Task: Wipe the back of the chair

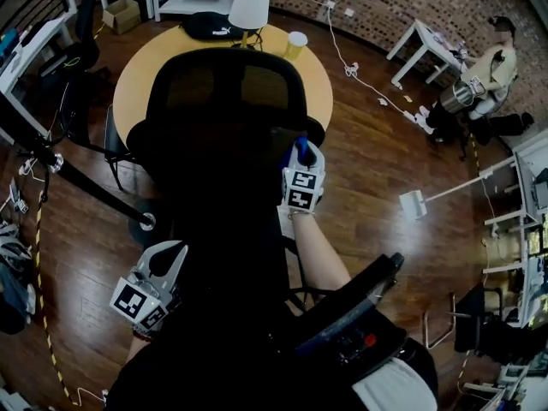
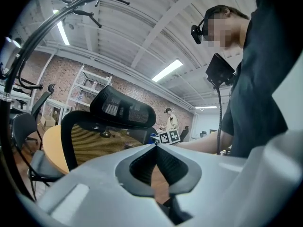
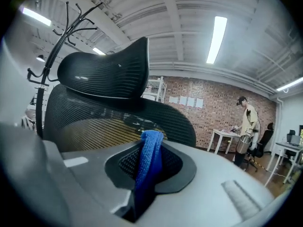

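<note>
Pinching a blue cloth [image 3: 149,160], right gripper [image 1: 301,150] sits at chair back [image 1: 223,118]; left gripper [image 2: 155,145] fingers pressed together.

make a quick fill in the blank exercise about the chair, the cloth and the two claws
1. The right claw is shut on a ___ cloth.
2. The left claw is shut and holds ___.
3. The table beyond the chair is ___ in shape.

Missing words: blue; nothing; round
</note>
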A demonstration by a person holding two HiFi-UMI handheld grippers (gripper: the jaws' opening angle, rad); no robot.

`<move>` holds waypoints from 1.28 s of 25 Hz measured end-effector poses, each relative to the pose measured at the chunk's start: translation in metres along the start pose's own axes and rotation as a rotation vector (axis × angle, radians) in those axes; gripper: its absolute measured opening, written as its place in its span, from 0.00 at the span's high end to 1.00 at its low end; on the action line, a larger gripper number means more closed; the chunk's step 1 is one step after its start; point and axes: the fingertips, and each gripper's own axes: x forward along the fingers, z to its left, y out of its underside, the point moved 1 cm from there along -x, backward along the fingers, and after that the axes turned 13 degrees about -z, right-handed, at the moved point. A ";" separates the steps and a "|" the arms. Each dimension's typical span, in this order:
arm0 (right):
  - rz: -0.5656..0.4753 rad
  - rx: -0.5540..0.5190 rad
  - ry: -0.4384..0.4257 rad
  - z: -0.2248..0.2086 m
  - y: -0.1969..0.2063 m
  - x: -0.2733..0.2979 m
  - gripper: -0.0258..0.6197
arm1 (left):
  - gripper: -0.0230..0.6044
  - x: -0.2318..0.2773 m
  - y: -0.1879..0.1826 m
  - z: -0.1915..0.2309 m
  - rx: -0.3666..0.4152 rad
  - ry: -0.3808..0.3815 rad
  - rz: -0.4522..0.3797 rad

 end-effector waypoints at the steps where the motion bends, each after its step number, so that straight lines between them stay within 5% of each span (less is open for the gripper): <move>1: -0.010 0.005 0.010 -0.002 -0.001 0.001 0.90 | 0.95 0.001 0.000 -0.001 -0.002 -0.002 -0.008; 6: -0.032 -0.003 0.039 -0.001 -0.001 -0.010 0.90 | 0.95 -0.009 -0.001 0.011 -0.026 -0.015 -0.016; 12: -0.038 -0.024 -0.111 0.079 -0.032 0.011 0.90 | 0.95 -0.026 -0.020 0.029 -0.062 -0.032 -0.031; 19: -0.116 0.035 -0.060 0.128 -0.047 0.021 0.91 | 0.95 -0.059 -0.016 0.046 -0.074 -0.049 -0.044; 29: -0.151 0.038 -0.237 0.236 -0.065 0.023 0.91 | 0.95 -0.105 -0.017 0.067 -0.128 -0.134 -0.023; 32: -0.156 0.044 -0.221 0.244 -0.068 0.025 0.91 | 0.95 -0.107 -0.023 0.066 -0.130 -0.119 -0.017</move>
